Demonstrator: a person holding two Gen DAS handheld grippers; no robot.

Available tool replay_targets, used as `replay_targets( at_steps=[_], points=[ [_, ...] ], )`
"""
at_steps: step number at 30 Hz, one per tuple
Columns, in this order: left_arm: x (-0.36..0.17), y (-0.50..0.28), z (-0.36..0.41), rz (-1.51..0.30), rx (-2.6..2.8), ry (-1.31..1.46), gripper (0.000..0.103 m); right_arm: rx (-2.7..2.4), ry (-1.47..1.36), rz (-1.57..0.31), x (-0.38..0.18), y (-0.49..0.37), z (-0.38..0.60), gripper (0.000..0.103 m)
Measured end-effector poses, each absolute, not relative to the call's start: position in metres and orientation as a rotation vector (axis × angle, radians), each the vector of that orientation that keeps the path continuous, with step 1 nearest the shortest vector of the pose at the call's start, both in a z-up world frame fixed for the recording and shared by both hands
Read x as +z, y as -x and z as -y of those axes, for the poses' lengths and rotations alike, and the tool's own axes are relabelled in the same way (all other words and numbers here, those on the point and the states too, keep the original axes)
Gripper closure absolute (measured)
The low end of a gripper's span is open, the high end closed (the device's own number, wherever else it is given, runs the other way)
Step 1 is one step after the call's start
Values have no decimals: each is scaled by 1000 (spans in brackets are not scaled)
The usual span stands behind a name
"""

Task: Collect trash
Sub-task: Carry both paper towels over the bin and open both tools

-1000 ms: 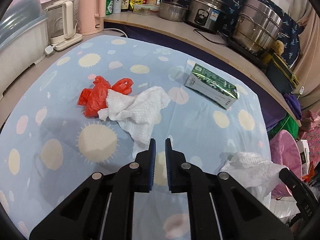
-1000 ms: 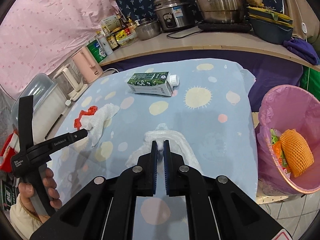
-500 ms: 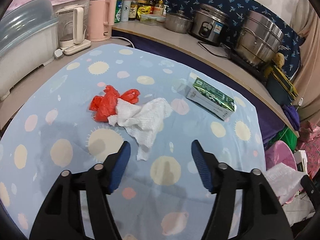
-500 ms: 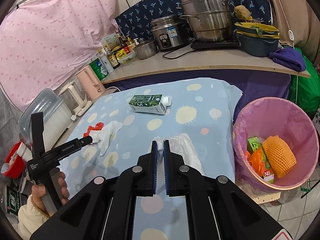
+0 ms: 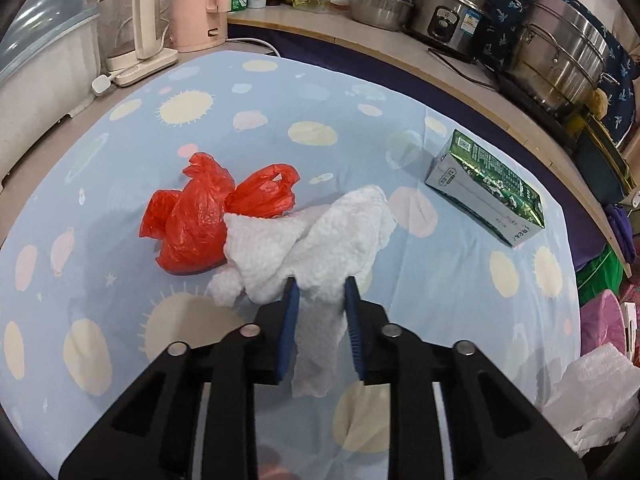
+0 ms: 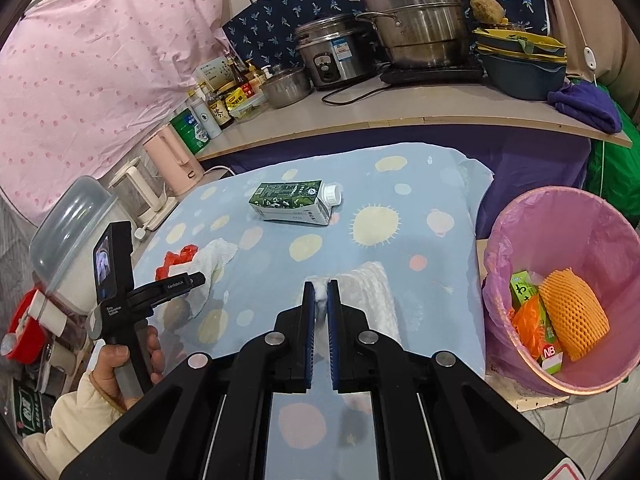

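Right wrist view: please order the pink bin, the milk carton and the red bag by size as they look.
1. Pink bin, clearly largest, though nearer the camera.
2. Milk carton.
3. Red bag, smallest as seen; paper towel hides part, so its true size is unsure.

Red plastic bag [image 5: 200, 224], white paper towel [image 5: 320, 240] — green carton [image 5: 486, 190] on a pale-blue, sun-patterned tablecloth [image 5: 280, 112].

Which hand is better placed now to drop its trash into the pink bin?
Right: the right gripper already pinches white foam wrap, and the bin stands just beside it. The left gripper is farther off, at the paper towel.
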State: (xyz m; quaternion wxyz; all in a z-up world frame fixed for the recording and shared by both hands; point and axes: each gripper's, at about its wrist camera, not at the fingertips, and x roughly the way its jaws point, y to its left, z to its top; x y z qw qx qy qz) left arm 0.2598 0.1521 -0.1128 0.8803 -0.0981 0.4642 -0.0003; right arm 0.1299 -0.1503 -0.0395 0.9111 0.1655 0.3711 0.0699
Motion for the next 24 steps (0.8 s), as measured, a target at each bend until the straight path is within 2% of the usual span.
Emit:
replay_targets(
  at_steps=[1,4,14,24],
  points=[
    [-111,-258,-151,-965,-4,204,93,146,-341,-765,-39,-130,150,97],
    [-102,-246,-150,-950,-21,214,96,148,-342,-756,-36,-129,149,97],
    [-36,-187,-109,-867,-156,159,96,140,-353,-659,-1,-104,165,97],
    [22,-143,-15,-798,-403,83,96,23,-390,-547,33,-70,230,97]
  ],
)
